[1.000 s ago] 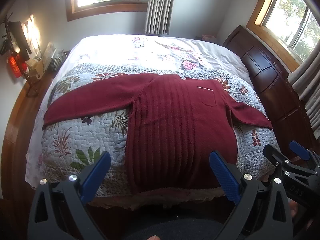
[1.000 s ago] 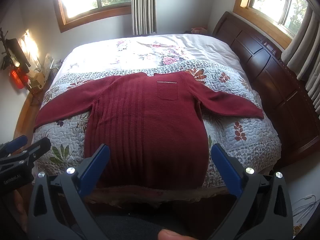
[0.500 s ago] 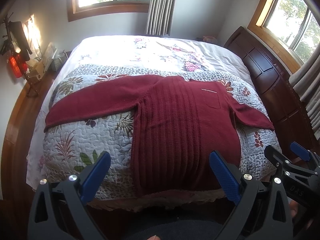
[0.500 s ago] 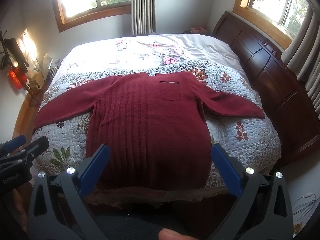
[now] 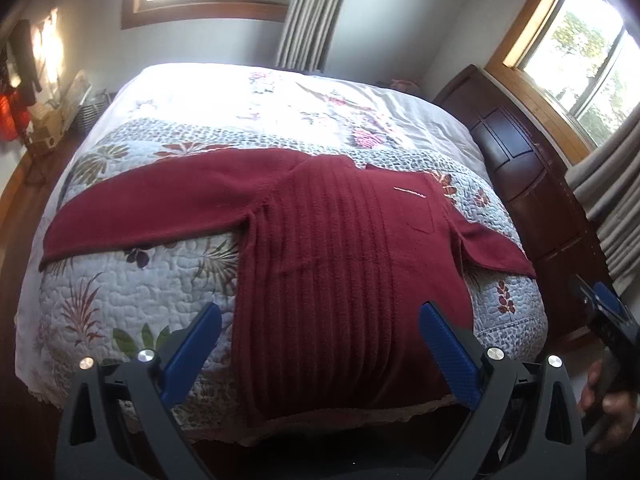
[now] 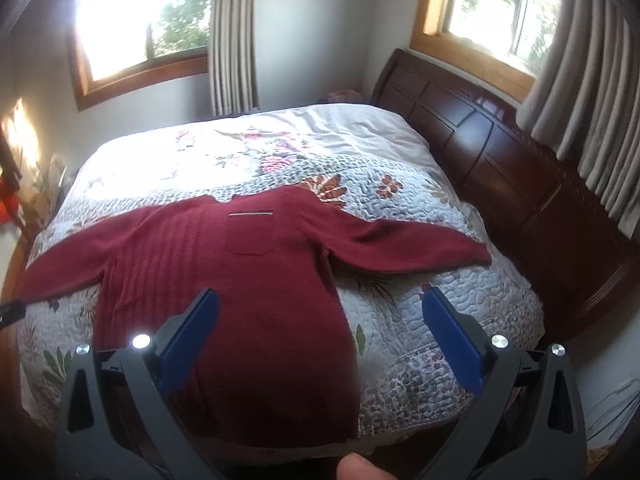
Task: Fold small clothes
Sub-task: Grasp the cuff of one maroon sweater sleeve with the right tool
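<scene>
A dark red ribbed sweater (image 5: 344,264) (image 6: 248,304) lies flat on the bed, both sleeves spread out sideways, a chest pocket near its collar. My left gripper (image 5: 320,340) hovers open above the sweater's lower hem, holding nothing. My right gripper (image 6: 320,332) is open too, held over the hem's right side and the quilt beside it. The right sleeve (image 6: 416,248) stretches toward the headboard side. In the left wrist view the right gripper (image 5: 608,312) shows at the far right edge with a hand on it.
The bed has a floral quilt (image 5: 132,276) (image 6: 440,308) and a white sheet behind it. A dark wooden headboard (image 6: 520,184) stands on the right. Windows with curtains (image 6: 232,36) line the walls. Cluttered items (image 5: 52,120) sit at the far left.
Both grippers have moved closer to the bed. The right one swung rightward, so the sweater sits further left in its view. The sweater has not moved.
</scene>
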Available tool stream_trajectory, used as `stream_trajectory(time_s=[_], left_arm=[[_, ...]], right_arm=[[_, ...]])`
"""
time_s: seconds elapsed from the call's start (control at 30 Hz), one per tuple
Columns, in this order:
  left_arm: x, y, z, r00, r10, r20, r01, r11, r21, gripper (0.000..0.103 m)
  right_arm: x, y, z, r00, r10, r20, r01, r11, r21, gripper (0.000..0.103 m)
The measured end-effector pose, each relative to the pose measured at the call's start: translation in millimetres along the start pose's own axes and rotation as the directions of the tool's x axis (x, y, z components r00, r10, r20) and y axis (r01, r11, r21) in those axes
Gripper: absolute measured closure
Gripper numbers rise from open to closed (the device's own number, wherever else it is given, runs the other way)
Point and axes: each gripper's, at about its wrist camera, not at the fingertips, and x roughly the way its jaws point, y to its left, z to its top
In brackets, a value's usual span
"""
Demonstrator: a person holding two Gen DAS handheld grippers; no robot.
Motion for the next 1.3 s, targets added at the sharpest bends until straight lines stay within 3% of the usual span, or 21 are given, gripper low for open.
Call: stream_trajectory(time_s=[0.1, 0.17, 0.2, 0.27, 0.33, 0.47, 0.53, 0.63, 0.7, 0.73, 0.8, 1.0, 1.3], left_arm=[[15.8, -4.8, 3.7, 0.996, -0.084, -0.043, 0.079, 0.992, -0.1, 0.004], [30.5, -5.9, 4.6, 0.988, -0.142, -0.059, 0.127, 0.971, -0.204, 0.004], [38.1, -8.4, 4.2, 0.988, -0.148, -0.054, 0.131, 0.962, -0.241, 0.004], [50.1, -19.1, 2.8, 0.99, -0.123, -0.062, 0.104, 0.962, -0.251, 0.004], [61.6, -34.5, 2.6, 0.99, -0.104, -0.094, 0.079, 0.966, -0.245, 0.004], [74.8, -54.4, 0.1, 0.983, -0.092, -0.161, 0.039, 0.952, -0.303, 0.004], [79.4, -63.1, -0.2, 0.98, -0.064, -0.187, -0.001, 0.945, -0.326, 0.004], [83.2, -75.5, 1.0, 0.977, -0.06, -0.205, -0.016, 0.935, -0.354, 0.004], [83.2, -83.8, 1.0, 0.978, -0.041, -0.206, -0.037, 0.932, -0.361, 0.004], [83.2, -88.8, 0.6, 0.978, -0.036, -0.206, -0.043, 0.93, -0.364, 0.004], [83.7, -95.8, 0.9, 0.977, -0.033, -0.208, -0.048, 0.928, -0.37, 0.004], [83.6, -114.4, 1.9, 0.979, -0.007, -0.206, -0.074, 0.921, -0.382, 0.004], [89.7, -134.4, 2.4, 0.975, 0.029, -0.222, -0.109, 0.927, -0.359, 0.004]], right_arm=[[33.1, -64.0, 6.3, 1.0, 0.021, -0.003, -0.02, 0.988, 0.154, 0.003], [58.5, -109.6, 8.9, 0.999, 0.041, -0.008, -0.038, 0.966, 0.255, 0.003], [73.8, -134.2, 9.8, 0.998, 0.054, -0.02, -0.045, 0.949, 0.312, 0.003], [101.6, -179.5, 8.0, 0.996, 0.088, -0.031, -0.067, 0.904, 0.422, 0.014], [137.9, -230.4, 1.8, 0.986, 0.156, -0.059, -0.098, 0.826, 0.555, 0.041], [200.4, -311.6, -18.1, 0.959, 0.281, -0.048, -0.145, 0.626, 0.766, 0.04], [230.1, -349.1, -30.7, 0.933, 0.36, 0.014, -0.198, 0.482, 0.854, 0.041], [268.5, -393.2, -49.3, 0.911, 0.397, 0.11, -0.236, 0.283, 0.929, 0.042], [289.5, -413.3, -58.2, 0.905, 0.399, 0.148, -0.244, 0.202, 0.949, 0.045], [298.2, -421.0, -60.9, 0.902, 0.404, 0.152, -0.242, 0.18, 0.954, 0.047], [316.5, -429.6, -64.0, 0.892, 0.426, 0.152, -0.236, 0.153, 0.96, 0.049], [344.1, -443.4, -68.4, 0.897, 0.426, 0.117, -0.195, 0.145, 0.97, 0.049], [369.1, -450.2, -67.8, 0.899, 0.428, 0.092, -0.179, 0.167, 0.97, 0.049]])
